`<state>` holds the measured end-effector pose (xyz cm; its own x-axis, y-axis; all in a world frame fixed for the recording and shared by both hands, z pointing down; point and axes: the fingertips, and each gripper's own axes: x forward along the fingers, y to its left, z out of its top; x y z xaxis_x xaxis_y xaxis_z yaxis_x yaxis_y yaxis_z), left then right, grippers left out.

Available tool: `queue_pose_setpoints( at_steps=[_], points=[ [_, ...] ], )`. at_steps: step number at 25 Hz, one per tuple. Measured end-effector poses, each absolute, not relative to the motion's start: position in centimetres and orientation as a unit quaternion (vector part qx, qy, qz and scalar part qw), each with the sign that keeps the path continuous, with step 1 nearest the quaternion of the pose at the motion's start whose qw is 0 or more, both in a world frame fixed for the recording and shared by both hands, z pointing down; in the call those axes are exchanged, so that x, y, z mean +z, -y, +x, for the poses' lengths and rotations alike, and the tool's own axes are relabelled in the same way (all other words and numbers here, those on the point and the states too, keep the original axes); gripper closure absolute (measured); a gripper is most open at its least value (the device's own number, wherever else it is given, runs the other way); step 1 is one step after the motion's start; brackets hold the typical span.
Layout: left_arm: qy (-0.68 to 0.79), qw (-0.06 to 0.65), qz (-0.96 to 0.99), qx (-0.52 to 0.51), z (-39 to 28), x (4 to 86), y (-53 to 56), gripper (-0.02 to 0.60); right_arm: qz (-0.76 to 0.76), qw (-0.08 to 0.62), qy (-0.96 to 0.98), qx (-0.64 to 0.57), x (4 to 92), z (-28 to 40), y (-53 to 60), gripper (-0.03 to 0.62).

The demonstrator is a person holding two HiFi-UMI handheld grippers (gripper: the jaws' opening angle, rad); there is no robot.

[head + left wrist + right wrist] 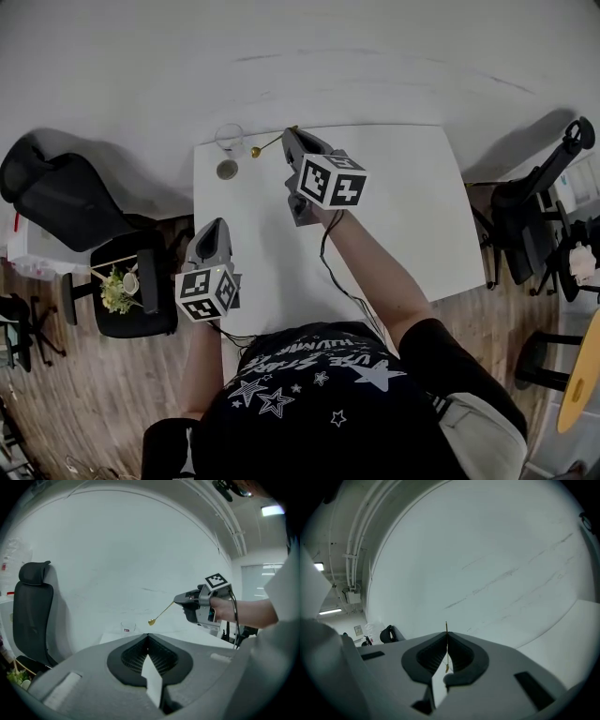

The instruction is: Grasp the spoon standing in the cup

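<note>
A thin gold spoon (267,145) hangs in the air above the table's far left corner, outside the clear cup (228,150). My right gripper (290,133) is shut on the spoon's handle end, and the bowl points left toward the cup. In the right gripper view the handle (446,644) runs upright between the closed jaws. The left gripper view shows the spoon (161,613) slanting down from the right gripper (180,599), its bowl just above and right of the cup (127,627). My left gripper (214,234) is shut and empty, near the table's left edge.
The white table (403,206) stands against a white wall. Black office chairs stand left (56,202) and right (539,202). A small black stool (131,291) with a plant sits by the left edge. A cable trails from the right gripper across the table.
</note>
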<state>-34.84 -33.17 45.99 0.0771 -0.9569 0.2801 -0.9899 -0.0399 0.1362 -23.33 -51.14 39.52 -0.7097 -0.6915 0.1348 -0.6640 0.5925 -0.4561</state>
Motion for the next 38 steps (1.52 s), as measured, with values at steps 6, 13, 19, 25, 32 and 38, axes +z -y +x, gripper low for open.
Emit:
queue_pose_setpoints(
  at_steps=[6,13,19,25,32,38],
  points=[
    [0.682,0.145,0.715,0.053,-32.5,45.8,30.8,0.574,-0.387,0.031,-0.886,-0.252,39.9,-19.0,48.3,0.579],
    [0.690,0.138,0.709,0.050,-29.4,45.2,27.7,0.574,-0.386,0.023,-0.888,-0.249,40.7,-14.7,44.4,0.579],
    [0.696,0.131,0.704,0.047,-27.0,44.7,24.8,0.574,-0.381,0.018,-0.887,-0.259,41.9,-11.7,40.9,0.579],
    [0.699,0.126,0.703,0.046,-23.6,44.5,21.8,0.574,-0.379,0.020,-0.887,-0.262,42.1,-7.4,36.8,0.579],
    [0.697,0.125,0.705,0.045,-19.1,44.7,18.1,0.574,-0.383,0.015,-0.883,-0.273,43.4,-1.9,31.6,0.579],
    [0.697,0.129,0.704,0.046,-15.2,45.1,15.4,0.574,-0.382,0.007,-0.883,-0.273,43.8,2.6,28.3,0.579]
  ],
)
